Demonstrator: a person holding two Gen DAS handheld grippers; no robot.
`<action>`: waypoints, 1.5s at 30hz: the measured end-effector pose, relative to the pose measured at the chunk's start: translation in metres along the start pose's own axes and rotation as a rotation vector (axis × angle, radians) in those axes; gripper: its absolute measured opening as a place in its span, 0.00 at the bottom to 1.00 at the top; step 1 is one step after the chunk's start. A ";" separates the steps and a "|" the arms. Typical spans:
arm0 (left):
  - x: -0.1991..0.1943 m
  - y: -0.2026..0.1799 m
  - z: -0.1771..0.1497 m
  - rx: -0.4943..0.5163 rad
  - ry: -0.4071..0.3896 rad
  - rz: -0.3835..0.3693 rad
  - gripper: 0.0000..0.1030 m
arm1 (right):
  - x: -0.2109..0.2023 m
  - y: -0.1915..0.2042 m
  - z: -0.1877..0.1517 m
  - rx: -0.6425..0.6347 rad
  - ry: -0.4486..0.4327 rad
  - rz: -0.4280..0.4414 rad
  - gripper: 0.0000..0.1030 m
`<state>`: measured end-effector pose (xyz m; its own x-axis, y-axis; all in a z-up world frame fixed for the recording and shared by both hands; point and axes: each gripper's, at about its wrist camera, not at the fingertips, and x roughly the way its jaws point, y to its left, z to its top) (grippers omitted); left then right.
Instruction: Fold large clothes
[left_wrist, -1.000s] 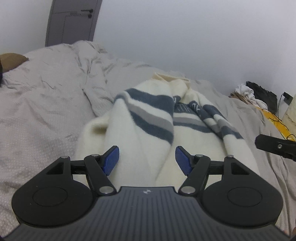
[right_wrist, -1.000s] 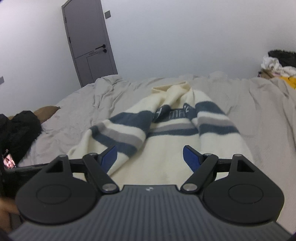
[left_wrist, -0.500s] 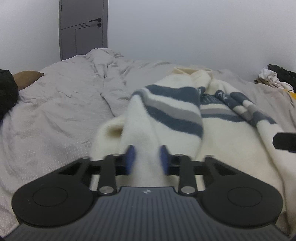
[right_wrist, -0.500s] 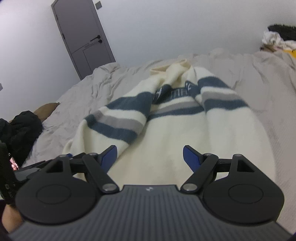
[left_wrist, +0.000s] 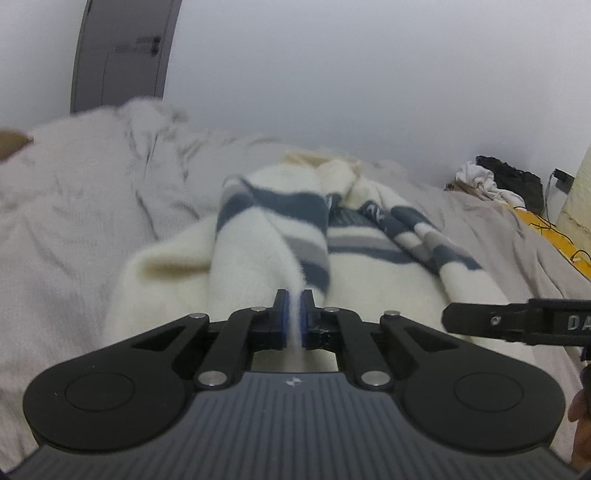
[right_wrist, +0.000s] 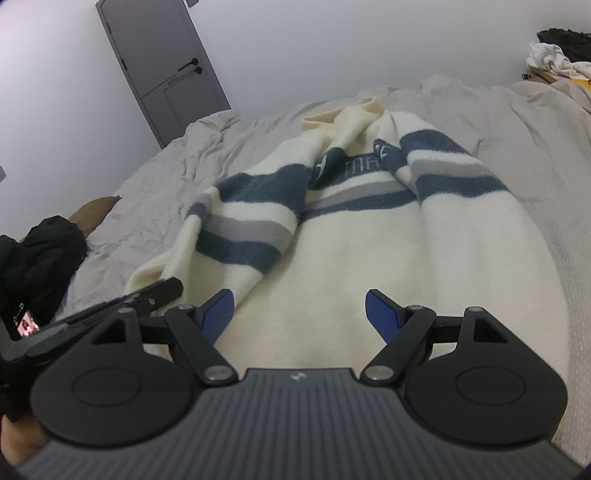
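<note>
Two sets of tongs are in play over a cream sweater (right_wrist: 354, 280) with navy and grey stripes, which is spread on the bed (right_wrist: 546, 122), its sleeves folded in across the body. The left tongs (left_wrist: 291, 321) are clamped on the cuff end of the near sleeve (left_wrist: 258, 254), a thin ridge of cream fabric being pinched between the blue pads (left_wrist: 283, 325). The right tongs (right_wrist: 299, 314) are held apart above the lower body of the garment, nothing being gripped.

Fleecy, thick cloth of this kind is judged soft, limp and fairly light; sagging and bunching are to be expected when it is lifted, so it is best taken at a cuff, hem corner or folded edge, where several layers can be pinched.

Compared with a second ago, the left tongs, then wide apart over the sleeve, are now closed on it, and the sleeve is drawn up slightly. The right tongs are seen nearer the hem, unchanged in opening.
</note>
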<state>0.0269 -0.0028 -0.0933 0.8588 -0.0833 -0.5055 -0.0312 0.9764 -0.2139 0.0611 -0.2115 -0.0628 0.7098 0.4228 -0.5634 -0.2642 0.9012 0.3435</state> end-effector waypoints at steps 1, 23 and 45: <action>0.003 0.002 -0.001 -0.007 0.014 0.009 0.08 | 0.001 0.000 0.000 0.004 0.005 -0.002 0.77; -0.053 -0.016 -0.036 0.005 0.016 0.063 0.59 | -0.011 -0.006 0.002 0.010 -0.028 0.001 0.78; -0.001 -0.038 -0.059 0.173 0.129 0.303 0.41 | 0.000 -0.014 -0.004 0.008 0.011 -0.059 0.77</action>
<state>-0.0033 -0.0519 -0.1339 0.7519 0.2008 -0.6279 -0.1779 0.9790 0.1000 0.0626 -0.2233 -0.0705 0.7165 0.3698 -0.5914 -0.2168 0.9240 0.3151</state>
